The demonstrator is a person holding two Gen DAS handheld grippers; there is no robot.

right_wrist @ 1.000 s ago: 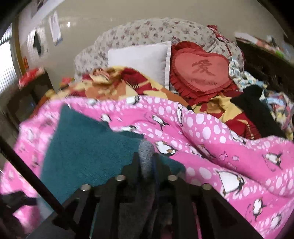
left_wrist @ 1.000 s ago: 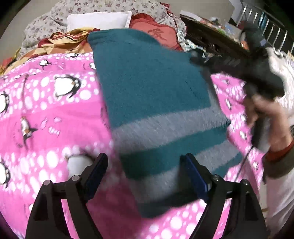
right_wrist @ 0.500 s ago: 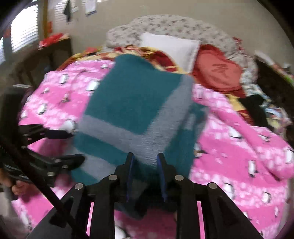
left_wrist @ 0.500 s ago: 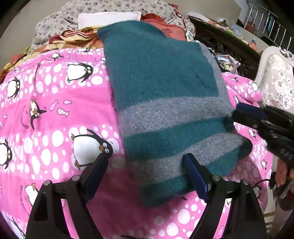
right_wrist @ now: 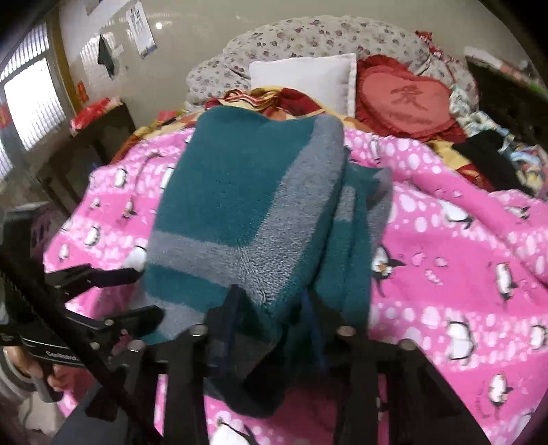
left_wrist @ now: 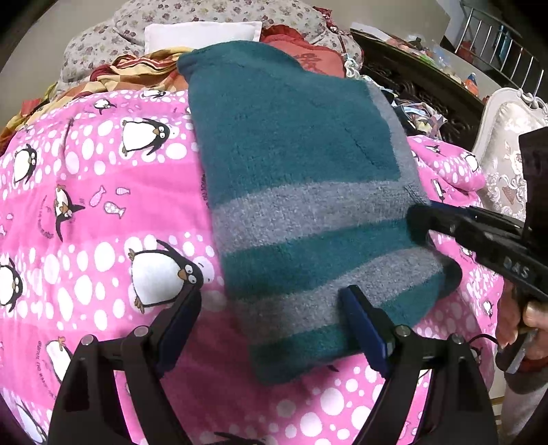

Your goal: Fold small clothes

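Note:
A folded teal sweater with grey stripes [left_wrist: 301,191] lies on the pink penguin blanket [left_wrist: 96,212]. My left gripper [left_wrist: 274,321] is open at the sweater's near edge, right finger on the knit, left finger over the blanket. My right gripper [right_wrist: 270,325] has its jaws partly apart around a bunched near corner of the sweater [right_wrist: 246,212], not clamped tight. In the left wrist view the right gripper [left_wrist: 421,219] reaches in at the sweater's right edge. In the right wrist view the left gripper [right_wrist: 137,291] shows at the left edge.
A white pillow [right_wrist: 304,78], a red heart cushion [right_wrist: 404,99] and a floral quilt [left_wrist: 212,13] are piled at the bed's head. A dark wooden cabinet [left_wrist: 424,89] and a white chair [left_wrist: 507,147] stand to the right. A dark garment [right_wrist: 486,161] lies on the bed's right.
The right gripper carried the sweater's fold over and laid it down, then opened from its tight grip on the cloth. The left gripper stayed open near the sweater's near edge.

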